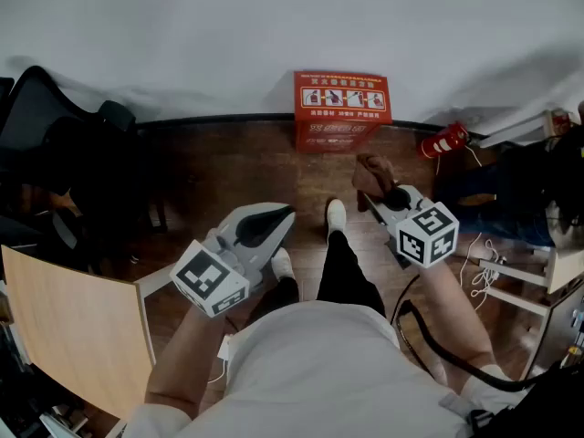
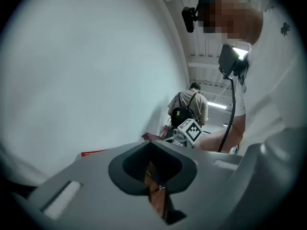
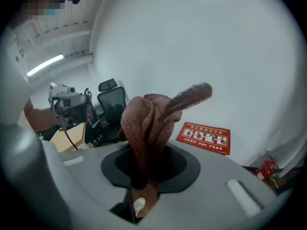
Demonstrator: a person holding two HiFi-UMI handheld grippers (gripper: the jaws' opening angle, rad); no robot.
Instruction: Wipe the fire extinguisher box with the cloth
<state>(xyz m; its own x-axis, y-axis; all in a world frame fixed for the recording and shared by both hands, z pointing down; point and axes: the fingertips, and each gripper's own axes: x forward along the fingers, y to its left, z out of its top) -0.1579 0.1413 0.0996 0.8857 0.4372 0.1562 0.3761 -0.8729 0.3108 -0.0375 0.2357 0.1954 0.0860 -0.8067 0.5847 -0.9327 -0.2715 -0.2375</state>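
Right hand-held gripper (image 1: 378,193) (image 3: 144,186) is clamped on the brown cloth (image 1: 372,173) (image 3: 146,123). The jaws pinch only its lower folds, and most of it stands loose above them with one tail sticking out. The left hand-held gripper (image 1: 281,217) (image 2: 158,188) has its jaws together with nothing between them. Both are held in front of the person.

The red box (image 1: 342,109) (image 3: 204,137) stands on the floor (image 1: 228,167) against the wall (image 1: 274,26), well apart from both grippers, so no wiping contact has been made yet.

The likeliest failure is the cloth dragging out of that small pinch once it rubs across the box, leaving bare jaws scraping the face. The loose tail may also fold under, so only a ridge of fabric wipes.

The box looks light, and a sideways stroke could slide or tip it unless the empty gripper steadies it.

A red extinguisher (image 1: 444,140) (image 3: 265,168) lies near the box's right side, and a wide sweep could knock it. White cables (image 1: 479,267) on the floor to the right could catch a foot on the approach.
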